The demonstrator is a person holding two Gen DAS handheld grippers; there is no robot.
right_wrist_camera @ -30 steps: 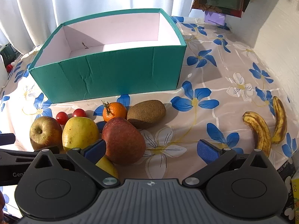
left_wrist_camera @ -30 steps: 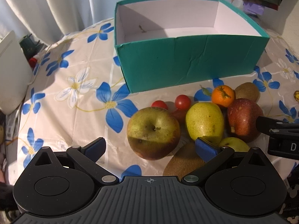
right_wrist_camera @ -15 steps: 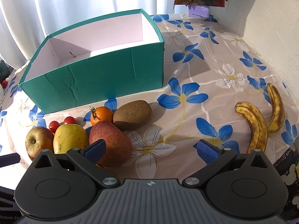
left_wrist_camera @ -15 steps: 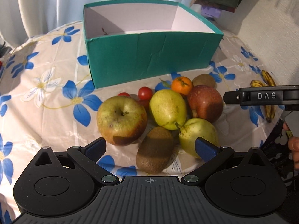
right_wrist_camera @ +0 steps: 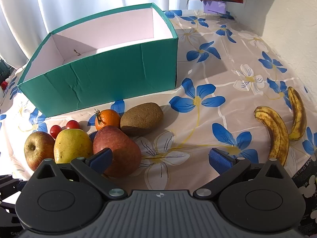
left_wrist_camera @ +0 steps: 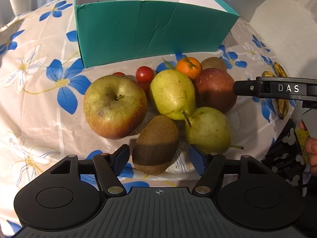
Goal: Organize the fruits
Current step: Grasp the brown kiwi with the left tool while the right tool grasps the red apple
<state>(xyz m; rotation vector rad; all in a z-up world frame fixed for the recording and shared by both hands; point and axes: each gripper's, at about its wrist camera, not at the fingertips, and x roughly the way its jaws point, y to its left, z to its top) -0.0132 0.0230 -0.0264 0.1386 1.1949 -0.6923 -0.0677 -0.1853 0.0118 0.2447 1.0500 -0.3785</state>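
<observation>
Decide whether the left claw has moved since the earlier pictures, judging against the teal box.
Yes. The left claw has dropped toward the fruit pile below the teal box; its jaws have just been closing, with the near kiwi between them, not yet gripped.

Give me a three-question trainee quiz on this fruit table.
1. True or false: the teal box already holds fruit.
2. Which fruit lies between the pads of the left gripper? A) kiwi B) mandarin C) red apple
3. How many bananas lie on the tablecloth?

Key: 1 false, its visible floor is bare. 2 A; the jaws have just been closing, pads not yet pressing. 3 two.
</observation>
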